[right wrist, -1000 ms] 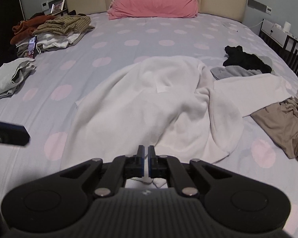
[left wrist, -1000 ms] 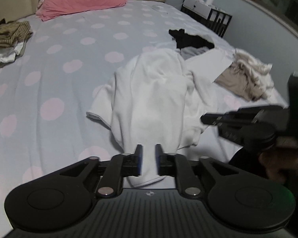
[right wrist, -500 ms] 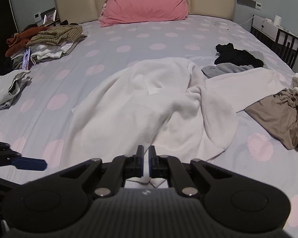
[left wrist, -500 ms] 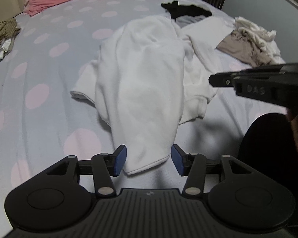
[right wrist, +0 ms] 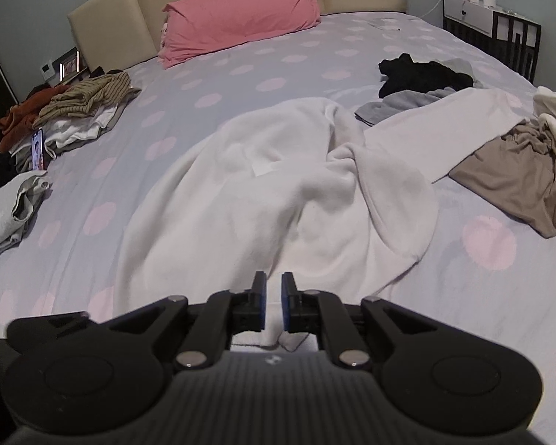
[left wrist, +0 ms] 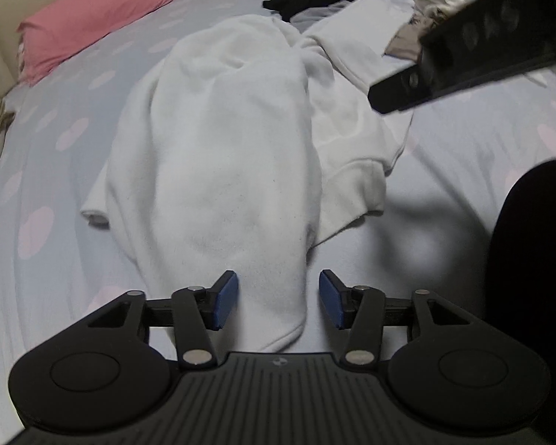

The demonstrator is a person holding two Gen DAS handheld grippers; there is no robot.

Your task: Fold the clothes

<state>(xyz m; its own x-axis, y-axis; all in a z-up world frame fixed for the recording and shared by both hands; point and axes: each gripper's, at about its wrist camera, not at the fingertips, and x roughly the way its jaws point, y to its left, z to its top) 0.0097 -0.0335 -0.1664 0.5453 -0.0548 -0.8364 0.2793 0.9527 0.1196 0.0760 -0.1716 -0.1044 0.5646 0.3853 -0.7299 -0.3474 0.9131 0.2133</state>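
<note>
Lying crumpled on the polka-dot bed point(right wrist: 241, 55), the white garment point(right wrist: 278, 200) extends forward from both tools. The left hand-held gripper point(left wrist: 278, 298) stands wide apart, its blue pads point(left wrist: 224, 300) on either side of a narrow end of the garment without touching it. The right hand-held gripper point(right wrist: 273, 306) is nearly closed, pinching a white edge of the same garment between its pads; in the left view its dark body crosses the upper right. Ahead and to the right of the right hand-held gripper lie a black garment point(right wrist: 422, 74), a grey garment point(right wrist: 396, 105) and a tan garment point(right wrist: 515, 174). Ahead to its left sits a pile of clothes point(right wrist: 74, 111); a pink pillow point(right wrist: 237, 22) rests against the headboard point(right wrist: 181, 0).
</note>
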